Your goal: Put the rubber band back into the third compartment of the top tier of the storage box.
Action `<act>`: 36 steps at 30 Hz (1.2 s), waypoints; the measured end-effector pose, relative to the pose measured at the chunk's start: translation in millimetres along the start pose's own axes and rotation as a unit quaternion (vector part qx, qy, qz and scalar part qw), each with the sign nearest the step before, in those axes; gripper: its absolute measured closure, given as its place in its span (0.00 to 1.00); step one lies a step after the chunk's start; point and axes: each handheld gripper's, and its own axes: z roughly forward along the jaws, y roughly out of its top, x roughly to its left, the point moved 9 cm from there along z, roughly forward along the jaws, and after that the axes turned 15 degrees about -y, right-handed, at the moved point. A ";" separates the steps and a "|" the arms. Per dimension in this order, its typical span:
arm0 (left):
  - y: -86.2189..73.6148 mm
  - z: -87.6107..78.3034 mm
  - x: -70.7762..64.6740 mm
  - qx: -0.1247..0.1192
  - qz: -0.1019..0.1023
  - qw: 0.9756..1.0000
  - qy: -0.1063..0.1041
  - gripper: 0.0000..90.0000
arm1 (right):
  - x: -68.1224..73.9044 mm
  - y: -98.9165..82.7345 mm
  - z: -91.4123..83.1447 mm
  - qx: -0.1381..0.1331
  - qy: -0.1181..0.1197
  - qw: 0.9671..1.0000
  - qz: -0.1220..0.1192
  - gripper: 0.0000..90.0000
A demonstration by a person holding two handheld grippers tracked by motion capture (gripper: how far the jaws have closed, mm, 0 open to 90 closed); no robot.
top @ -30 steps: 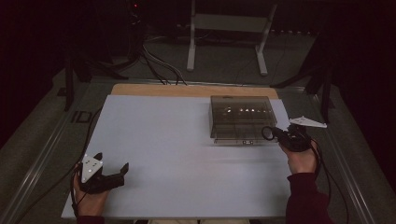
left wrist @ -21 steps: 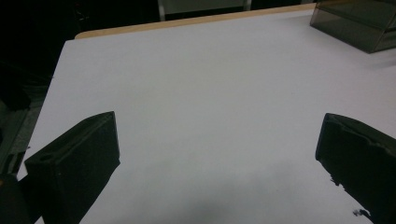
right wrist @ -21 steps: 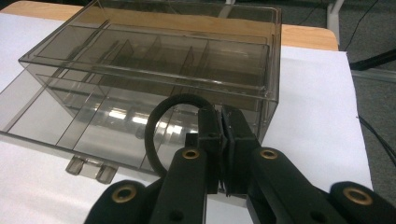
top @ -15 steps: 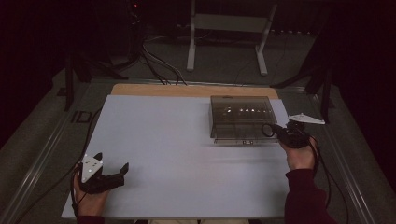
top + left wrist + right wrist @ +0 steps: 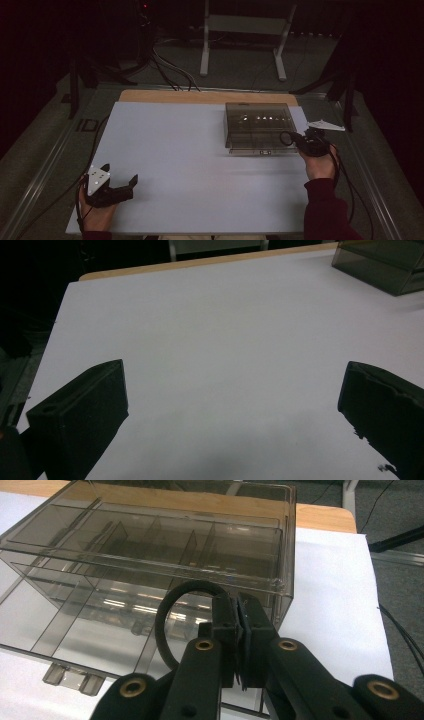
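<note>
So the right tool (image 5: 239, 630) is pinched fully shut on a black rubber ring (image 5: 167, 625), held at the near right corner of the smoky clear organizer box (image 5: 260, 125) on the counter (image 5: 190, 150). I'd lift the ring clear over the wall, pick one compartment, then let go low. The left tool (image 5: 235, 410) sits wide open and empty, near left.

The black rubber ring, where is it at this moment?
The black rubber ring is pinched in the right claw, at the near right corner of the clear divided box; in the high view it is at the right of the white mat.
</note>
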 end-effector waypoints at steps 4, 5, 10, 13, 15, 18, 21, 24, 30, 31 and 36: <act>-0.3 0.2 -0.1 0.001 0.000 1.000 0.000 0.01 | 0.3 -0.8 2.3 0.004 -0.001 1.000 -0.004 0.98; -0.2 0.2 -0.1 0.001 0.000 1.000 0.000 0.01 | 0.4 -0.9 2.8 0.005 -0.002 1.000 -0.005 0.98; -0.5 0.5 -0.1 0.001 -0.001 1.000 -0.001 0.01 | 1.0 -1.7 5.5 0.010 -0.002 1.000 -0.008 0.98; -0.4 0.6 -0.4 0.002 0.000 1.000 -0.001 0.01 | 2.1 -2.6 7.4 0.015 -0.002 1.000 -0.011 0.98; -0.4 0.6 -0.5 0.002 0.000 1.000 -0.001 0.01 | 2.8 -3.1 8.7 0.018 -0.002 1.000 -0.014 0.98; -0.6 0.6 -0.3 0.001 -0.001 1.000 -0.001 0.01 | 3.7 -3.6 10.6 0.022 -0.004 1.000 -0.020 0.98; -0.6 0.6 -0.4 0.002 0.000 1.000 -0.001 0.01 | 4.7 -4.0 12.3 0.026 -0.005 0.999 -0.024 0.98; -0.6 0.7 -0.6 0.002 0.000 1.000 -0.002 0.01 | 5.9 -4.7 14.1 0.029 -0.007 0.999 -0.031 0.98; -0.6 0.8 -0.7 0.002 0.000 1.000 -0.002 0.01 | 8.5 -6.3 17.2 0.037 -0.008 0.999 -0.036 0.97; -0.7 0.8 -0.7 0.002 0.000 1.000 -0.002 0.01 | 8.8 -6.2 17.6 0.038 -0.008 0.999 -0.037 0.97; -0.7 0.9 -0.8 0.002 0.000 1.000 -0.002 0.01 | 9.8 -6.8 20.0 0.043 -0.010 0.998 -0.041 0.97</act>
